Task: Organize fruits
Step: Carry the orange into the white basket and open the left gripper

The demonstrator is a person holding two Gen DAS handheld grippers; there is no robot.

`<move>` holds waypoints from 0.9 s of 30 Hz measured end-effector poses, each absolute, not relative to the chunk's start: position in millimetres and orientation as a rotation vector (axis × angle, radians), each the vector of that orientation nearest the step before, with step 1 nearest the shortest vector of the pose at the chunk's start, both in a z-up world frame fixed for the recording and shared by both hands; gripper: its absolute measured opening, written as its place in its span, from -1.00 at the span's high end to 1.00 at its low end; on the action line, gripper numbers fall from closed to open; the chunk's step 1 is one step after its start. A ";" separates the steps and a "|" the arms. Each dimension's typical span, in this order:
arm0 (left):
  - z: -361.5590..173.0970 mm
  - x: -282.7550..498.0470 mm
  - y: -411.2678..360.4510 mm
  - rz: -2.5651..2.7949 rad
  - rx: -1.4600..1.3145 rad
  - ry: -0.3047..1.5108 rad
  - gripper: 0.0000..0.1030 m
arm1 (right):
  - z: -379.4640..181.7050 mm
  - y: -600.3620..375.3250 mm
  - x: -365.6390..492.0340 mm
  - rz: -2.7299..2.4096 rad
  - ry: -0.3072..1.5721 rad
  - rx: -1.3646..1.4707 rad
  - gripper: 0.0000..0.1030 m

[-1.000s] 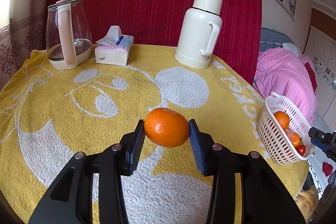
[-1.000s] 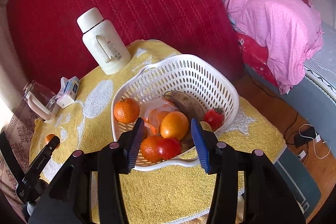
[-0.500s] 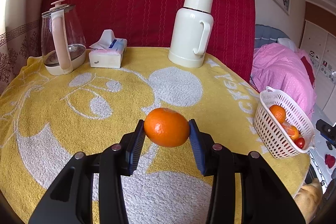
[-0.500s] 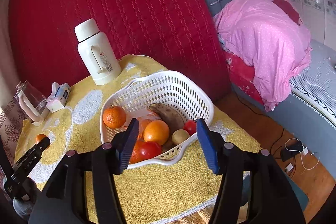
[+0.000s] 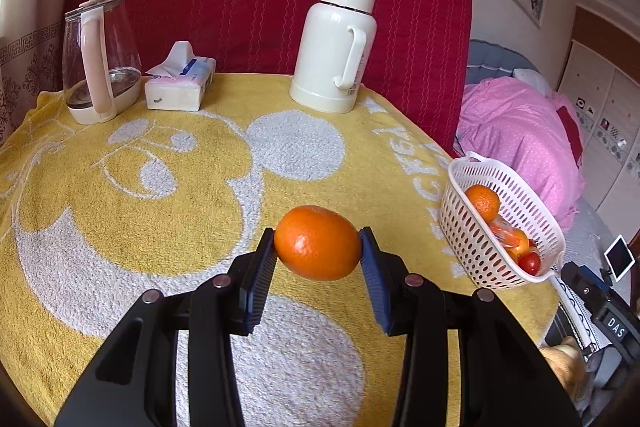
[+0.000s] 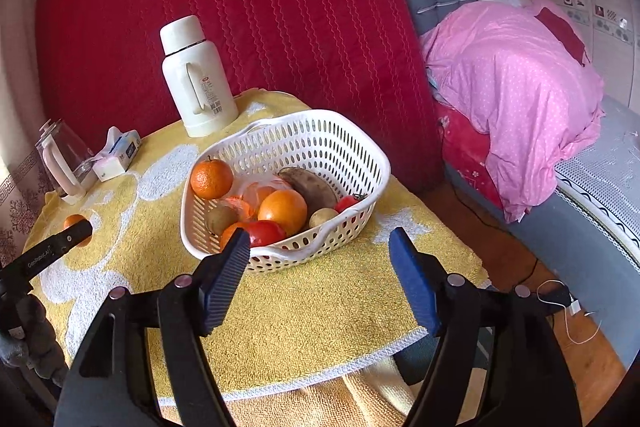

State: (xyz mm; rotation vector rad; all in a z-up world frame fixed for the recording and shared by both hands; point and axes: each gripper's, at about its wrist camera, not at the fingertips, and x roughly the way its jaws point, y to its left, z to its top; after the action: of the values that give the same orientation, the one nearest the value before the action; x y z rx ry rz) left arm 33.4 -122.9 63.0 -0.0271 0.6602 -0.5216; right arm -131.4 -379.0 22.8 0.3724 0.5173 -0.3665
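R gripper [image 6: 318, 247] backed off basket [image 6: 340, 131], jaws opening, fruit half-hidden.

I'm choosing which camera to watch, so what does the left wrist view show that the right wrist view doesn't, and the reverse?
Only the left wrist view shows the left claw clamped on an orange, seen close up.

Only the right wrist view shows the right claw with nothing between its opening pads, plus the banana and kiwi inside the basket.

Both show the white basket, thermos, tissue box, glass kettle and yellow towel.
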 end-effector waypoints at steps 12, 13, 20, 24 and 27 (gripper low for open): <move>82.2 4.9 -216.9 -0.679 0.040 0.667 0.18 | -2.8 -386.4 -145.0 -0.252 0.554 0.404 -0.54; 82.6 3.9 -223.5 -0.686 0.046 0.669 0.18 | -3.7 -387.5 -145.0 -0.241 0.556 0.413 -0.55; 84.3 0.2 -262.0 -0.735 0.093 0.680 0.18 | -9.8 -393.6 -144.9 -0.204 0.565 0.459 -0.56; 81.7 0.8 -281.5 -0.769 0.112 0.695 0.18 | -11.9 -396.7 -145.1 -0.194 0.569 0.481 -0.56; 76.5 3.9 -291.6 -0.779 0.125 0.714 0.17 | -11.9 -395.8 -146.3 -0.188 0.566 0.477 -0.56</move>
State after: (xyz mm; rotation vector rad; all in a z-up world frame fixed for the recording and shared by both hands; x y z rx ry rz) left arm 3.9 -291.6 76.5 0.1246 0.7138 -0.7787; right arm -146.3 -395.8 -11.9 0.4772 0.5663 -0.1884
